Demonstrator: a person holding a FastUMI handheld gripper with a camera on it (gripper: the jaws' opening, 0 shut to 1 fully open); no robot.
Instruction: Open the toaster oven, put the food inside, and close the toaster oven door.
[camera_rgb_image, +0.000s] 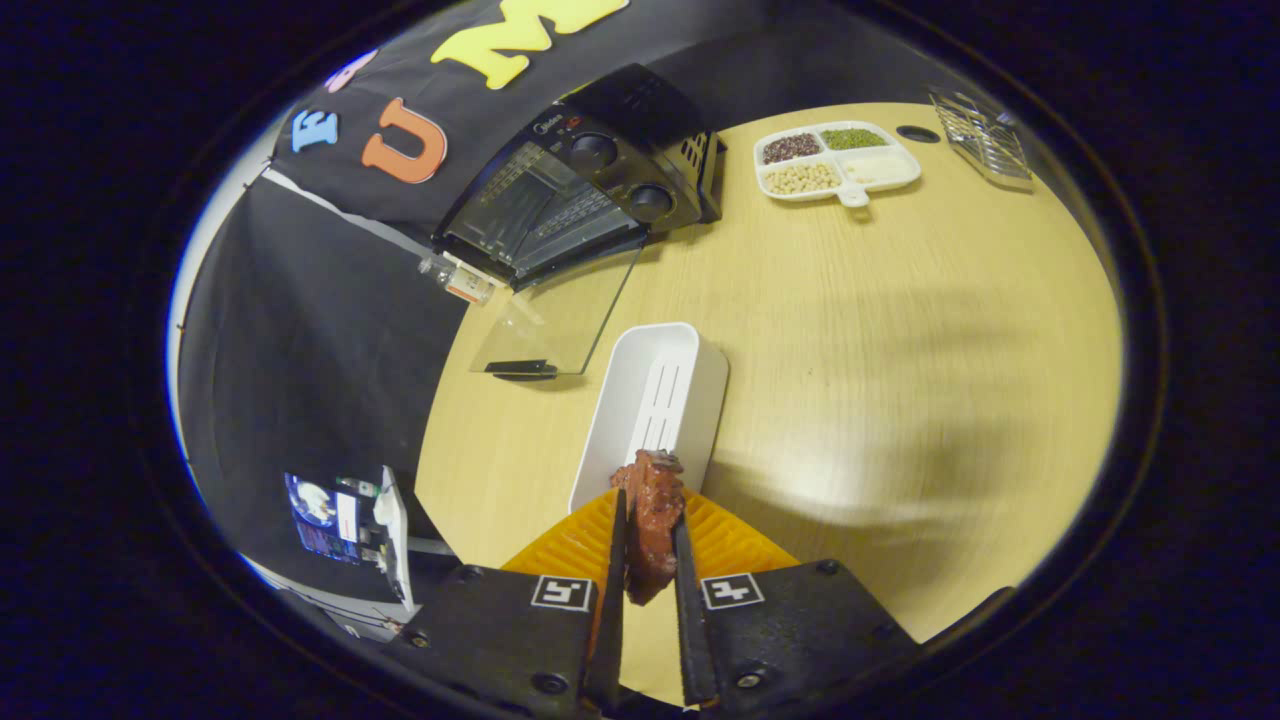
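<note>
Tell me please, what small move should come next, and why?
Probably carry the food forward toward the toaster oven. The tool is shut on it, above the white tray, and the oven's glass door already lies open.

The food piece (652, 520) is partly hidden between the gripper (650, 560) fingers pressing it. At eleven o'clock, the toaster oven (585, 190) interior is too dim to tell.

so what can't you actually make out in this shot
- Black toaster oven interior: behind the lowered glass door, dark, reflective.
- Reddish-brown food piece: lower part hidden by the gripper fingers clamped on it.
- Wire rack: far off, partly cut off.
</note>
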